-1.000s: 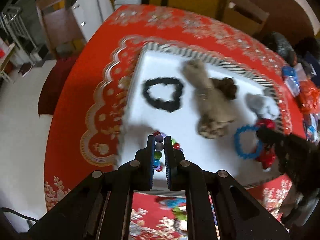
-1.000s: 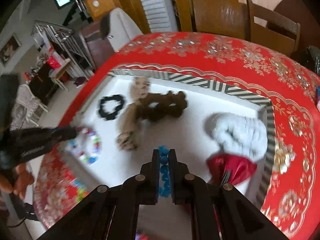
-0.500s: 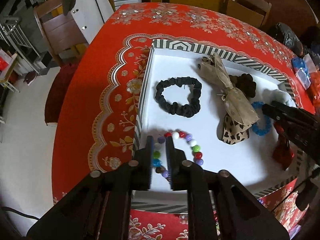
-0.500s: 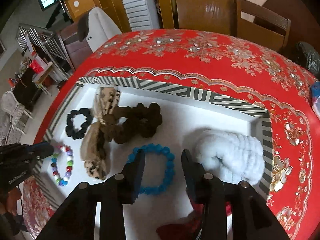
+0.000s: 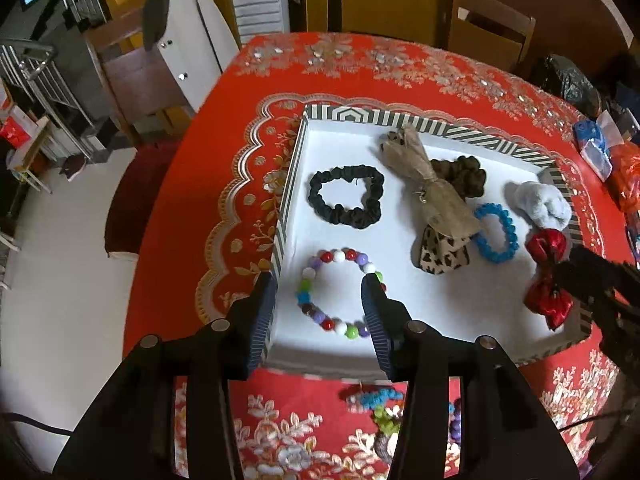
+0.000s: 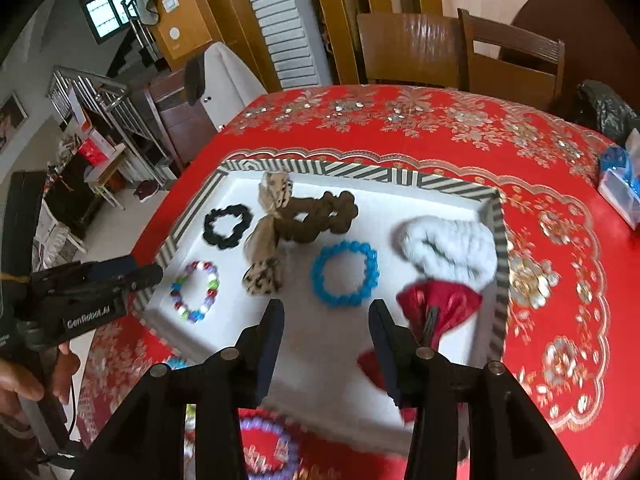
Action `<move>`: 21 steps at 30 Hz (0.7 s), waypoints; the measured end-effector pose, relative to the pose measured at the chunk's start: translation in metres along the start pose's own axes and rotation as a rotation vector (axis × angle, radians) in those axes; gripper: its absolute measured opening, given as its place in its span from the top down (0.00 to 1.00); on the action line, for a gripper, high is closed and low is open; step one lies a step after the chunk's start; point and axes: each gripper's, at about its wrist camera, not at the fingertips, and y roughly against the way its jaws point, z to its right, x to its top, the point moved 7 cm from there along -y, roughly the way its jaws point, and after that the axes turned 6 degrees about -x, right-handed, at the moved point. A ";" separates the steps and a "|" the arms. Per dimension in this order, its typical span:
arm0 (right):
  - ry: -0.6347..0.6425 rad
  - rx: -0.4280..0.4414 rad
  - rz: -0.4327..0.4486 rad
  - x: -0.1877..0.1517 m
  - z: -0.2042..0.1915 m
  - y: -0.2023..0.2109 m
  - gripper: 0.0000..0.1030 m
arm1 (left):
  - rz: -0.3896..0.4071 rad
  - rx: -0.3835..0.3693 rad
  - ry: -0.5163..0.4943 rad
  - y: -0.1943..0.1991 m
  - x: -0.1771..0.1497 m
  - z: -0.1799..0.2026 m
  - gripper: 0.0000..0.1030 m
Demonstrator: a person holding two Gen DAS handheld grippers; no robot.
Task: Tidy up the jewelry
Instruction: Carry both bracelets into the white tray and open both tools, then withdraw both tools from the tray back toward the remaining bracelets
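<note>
Below the left gripper [image 5: 318, 294], multicoloured bead bracelet [image 5: 338, 292] lying loose between spread, just-opened jaws, white tray [image 5: 400, 344]

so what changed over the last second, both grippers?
Both let go. The left gripper was shut on the multicolour bead bracelet; its jaws have just been opening and the bracelet lies free in the tray. The right gripper released the blue bracelet likewise and backed off toward the camera. The black scrunchie, leopard bow, brown scrunchie and white scrunchie stayed put.
</note>
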 end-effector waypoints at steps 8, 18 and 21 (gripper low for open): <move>-0.006 0.004 0.015 -0.040 -0.002 0.041 0.59 | 0.043 0.012 0.001 0.037 -0.028 0.022 0.57; 0.007 -0.007 0.034 -0.078 0.007 0.083 0.59 | 0.067 0.006 0.001 0.067 -0.068 0.057 0.57; 0.010 -0.005 0.038 -0.089 0.010 0.093 0.59 | 0.076 0.010 0.001 0.074 -0.077 0.064 0.57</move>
